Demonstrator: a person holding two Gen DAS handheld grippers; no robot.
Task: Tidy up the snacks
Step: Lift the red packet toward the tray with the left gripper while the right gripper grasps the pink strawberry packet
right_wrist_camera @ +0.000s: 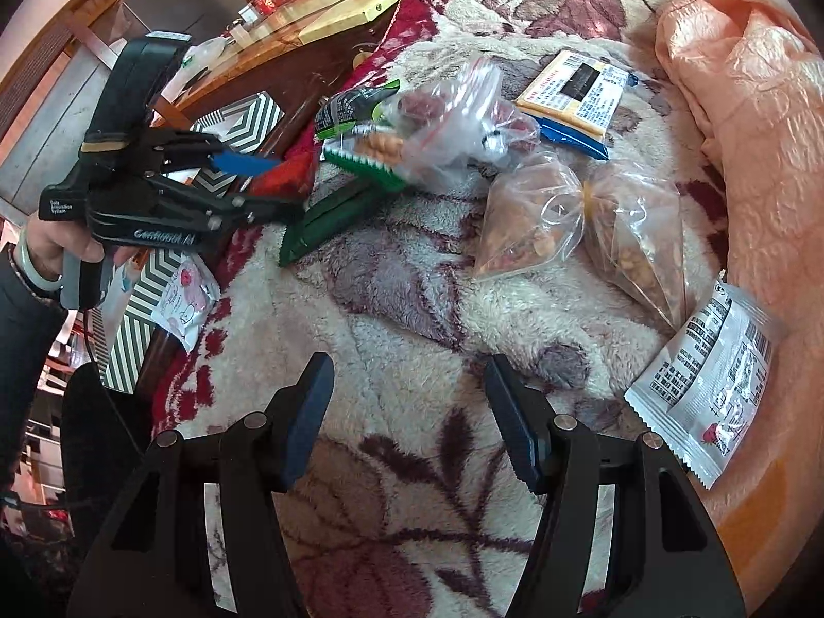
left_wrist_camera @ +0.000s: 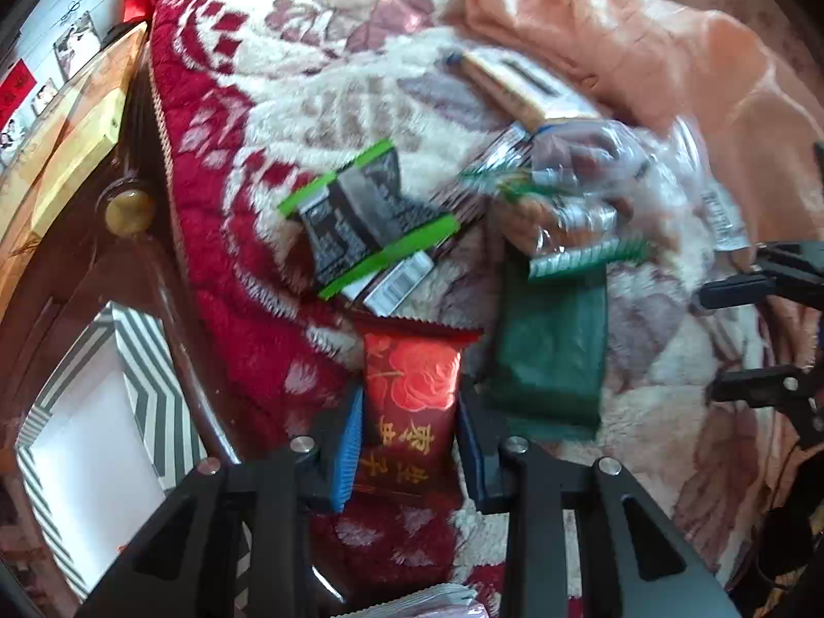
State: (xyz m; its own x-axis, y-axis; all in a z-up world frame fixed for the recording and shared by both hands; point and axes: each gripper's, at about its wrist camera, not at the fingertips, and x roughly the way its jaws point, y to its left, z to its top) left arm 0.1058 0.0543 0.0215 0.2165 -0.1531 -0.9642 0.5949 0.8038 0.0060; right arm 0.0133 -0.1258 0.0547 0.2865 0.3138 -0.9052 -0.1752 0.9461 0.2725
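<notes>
Clamping a red rose-printed foil snack packet [left_wrist_camera: 409, 401], the left tongs [left_wrist_camera: 407, 443] hold it over the fleecy floral blanket [right_wrist_camera: 412, 278]; the right tongs [right_wrist_camera: 407, 417] gape empty nearby, beside clear nut bags [right_wrist_camera: 535, 221].

Plush blanket [right_wrist_camera: 412, 278]: deep fleecy pile, matt, cream with maroon leaf print.
Peach cloth [right_wrist_camera: 747, 118]: thin, crinkled, faint sheen.
Red packet [left_wrist_camera: 409, 391]: glossy foil-like wrapper with gold print.
Dark green packet [left_wrist_camera: 548, 360]: smooth film, dull satin.
Clear bags [right_wrist_camera: 582, 216]: thin transparent plastic, wrinkled and shiny.
White sachet [right_wrist_camera: 710, 386]: smooth printed film with a crimped, serrated edge.
Yellow box [right_wrist_camera: 577, 92]: matt printed card.
Left gripper [left_wrist_camera: 407, 443]: matt black plastic, ribbed blue pads [left_wrist_camera: 346, 456], bright metal pins.
Cabinet [left_wrist_camera: 77, 278]: varnished dark wood, brassy knob [left_wrist_camera: 130, 212].
</notes>
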